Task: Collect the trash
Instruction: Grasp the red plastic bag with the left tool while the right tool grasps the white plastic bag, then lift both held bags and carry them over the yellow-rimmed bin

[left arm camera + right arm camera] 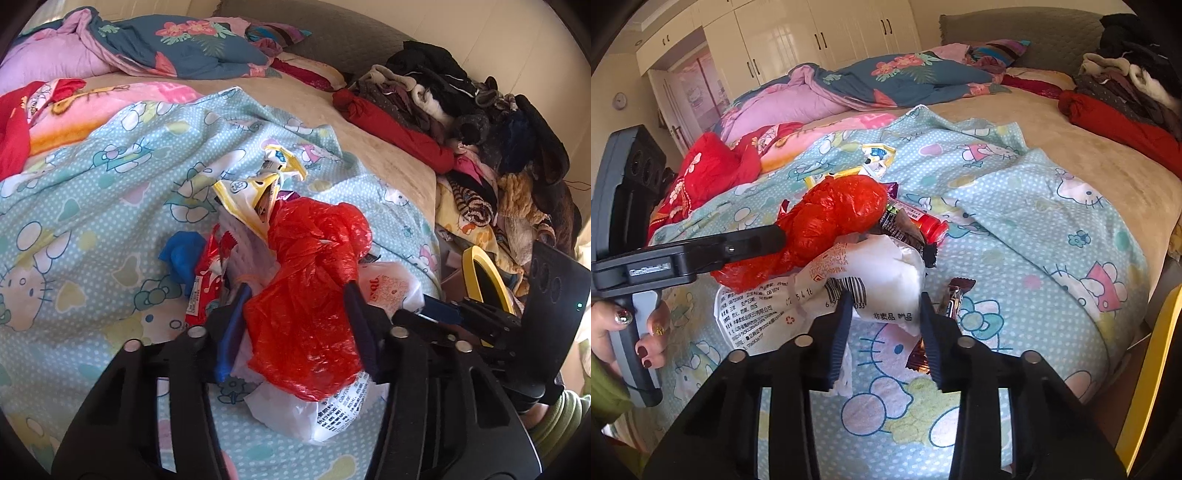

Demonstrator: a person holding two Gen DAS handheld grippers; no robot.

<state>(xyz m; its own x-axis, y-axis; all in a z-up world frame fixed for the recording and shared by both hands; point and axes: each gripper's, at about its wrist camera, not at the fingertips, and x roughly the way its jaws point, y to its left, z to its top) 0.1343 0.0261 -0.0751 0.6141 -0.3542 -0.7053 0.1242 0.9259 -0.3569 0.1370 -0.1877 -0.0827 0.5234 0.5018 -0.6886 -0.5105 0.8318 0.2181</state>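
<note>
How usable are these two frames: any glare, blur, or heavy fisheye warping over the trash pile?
Left wrist: daylight, pile sharp; shiny highlights on the red bag; dark fisheye corners, bed edge bowed. Right wrist: print on the white packet is readable; glare on the wardrobe doors; the doors bend toward the rim. No motion blur in either view.

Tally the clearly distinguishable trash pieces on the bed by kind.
Red plastic bag: 1
White printed packets: 2
Yellow-edged wrappers: 2
Red snack wrapper: 1
Blue scrap: 1
Red-capped bottle: 1
Brown candy wrapper: 1
Total: 9 clear; more lies half-hidden.
</note>
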